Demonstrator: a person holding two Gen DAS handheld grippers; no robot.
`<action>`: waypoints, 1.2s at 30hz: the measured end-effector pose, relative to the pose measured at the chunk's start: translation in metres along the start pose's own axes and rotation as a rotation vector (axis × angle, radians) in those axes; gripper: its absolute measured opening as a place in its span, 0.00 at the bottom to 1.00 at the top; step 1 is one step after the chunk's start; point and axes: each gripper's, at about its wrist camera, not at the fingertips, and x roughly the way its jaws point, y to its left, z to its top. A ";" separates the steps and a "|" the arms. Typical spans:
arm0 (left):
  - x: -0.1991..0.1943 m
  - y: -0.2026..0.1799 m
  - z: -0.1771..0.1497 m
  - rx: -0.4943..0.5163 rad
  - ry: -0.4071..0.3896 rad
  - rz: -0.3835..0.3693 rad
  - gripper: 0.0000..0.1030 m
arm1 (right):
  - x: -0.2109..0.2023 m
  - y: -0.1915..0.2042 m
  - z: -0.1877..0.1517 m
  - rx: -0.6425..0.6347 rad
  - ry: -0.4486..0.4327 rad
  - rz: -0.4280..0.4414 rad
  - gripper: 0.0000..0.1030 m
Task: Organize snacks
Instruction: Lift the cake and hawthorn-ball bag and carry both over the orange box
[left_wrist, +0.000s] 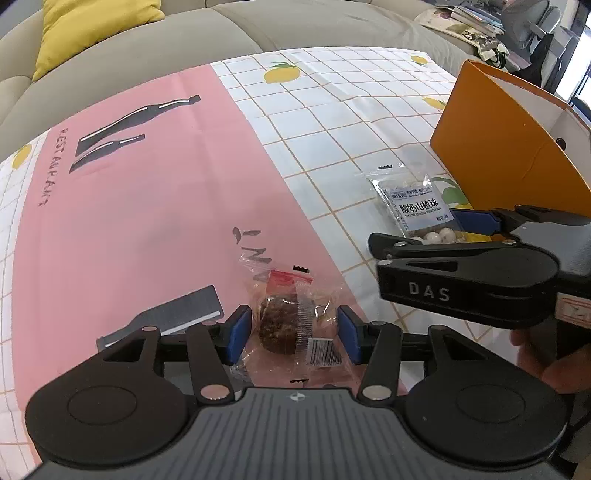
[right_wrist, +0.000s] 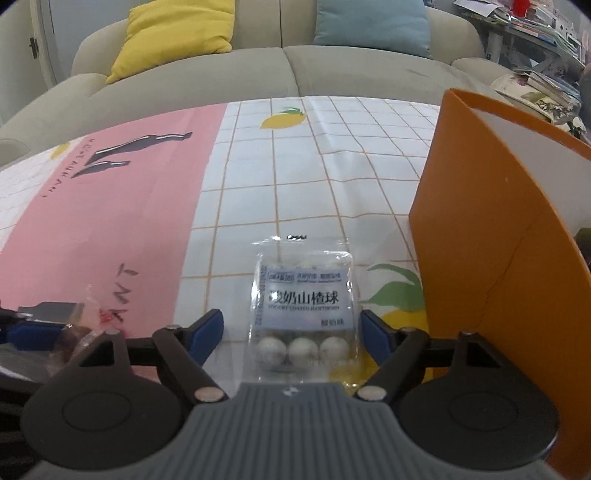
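My left gripper (left_wrist: 294, 334) is spread around the clear-wrapped brown cake (left_wrist: 280, 325); my right gripper (right_wrist: 291, 332) is spread around the clear packet of white yogurt hawthorn balls (right_wrist: 303, 310), beside the orange cardboard box (right_wrist: 491, 258).

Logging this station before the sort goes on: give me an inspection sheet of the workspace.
Surface: tablecloth, white grid with lemons, pink panel on one side.
Job's things: brown cake in clear wrapper on the pink panel; yogurt hawthorn ball packet flat on the grid; orange box upright, beside the packet.
Clutter: nothing seen.
Grippers: left gripper open, blue pads either side of the cake; right gripper open, straddling the packet.
Cables: nothing seen.
Surroundings: grey sofa, yellow cushion, blue cushion, papers piled at far right.
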 end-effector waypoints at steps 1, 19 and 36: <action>0.002 0.001 -0.001 -0.008 0.003 -0.002 0.58 | -0.001 0.000 -0.001 -0.003 -0.001 -0.003 0.70; -0.025 0.002 -0.011 -0.163 -0.063 0.010 0.50 | -0.033 0.002 0.000 -0.039 -0.019 0.041 0.57; -0.095 -0.026 0.001 -0.235 -0.185 -0.037 0.49 | -0.133 -0.027 0.015 -0.002 -0.154 0.099 0.57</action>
